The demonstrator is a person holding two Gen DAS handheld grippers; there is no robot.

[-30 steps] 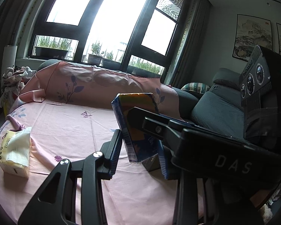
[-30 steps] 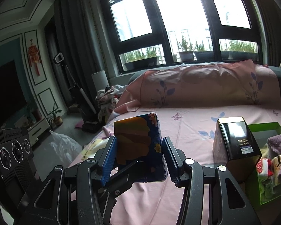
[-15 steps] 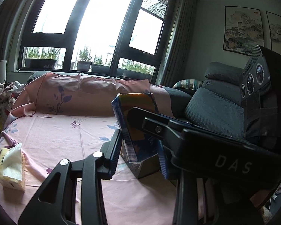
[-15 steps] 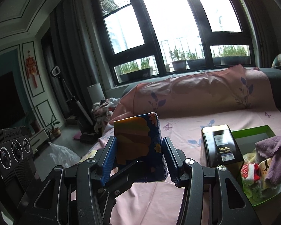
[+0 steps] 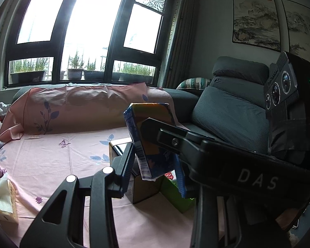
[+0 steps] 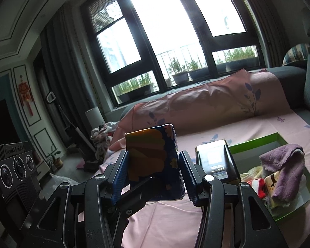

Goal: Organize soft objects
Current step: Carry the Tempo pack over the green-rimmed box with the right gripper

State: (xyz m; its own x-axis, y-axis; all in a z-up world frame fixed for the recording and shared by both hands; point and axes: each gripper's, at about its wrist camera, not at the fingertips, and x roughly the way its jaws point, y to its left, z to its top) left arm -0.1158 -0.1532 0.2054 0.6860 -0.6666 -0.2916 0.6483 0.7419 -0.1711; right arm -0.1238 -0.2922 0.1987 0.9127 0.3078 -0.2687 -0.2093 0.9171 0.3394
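Still clamping the tissue pack (image 6: 155, 161) between both grippers, left (image 5: 153, 171) and right (image 6: 153, 175), carrying it aloft; now drawing closer to black box (image 6: 216, 161) and green tray (image 6: 256, 140) right of the tongs.

"DAS" on the black gripper body (image 5: 256, 180), "GenRobot" on the camera module (image 6: 14, 150)

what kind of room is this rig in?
Most likely a home living room: a grey sofa draped with a pink floral sheet, framed landscape paintings on the wall, and a big window with potted plants outside.
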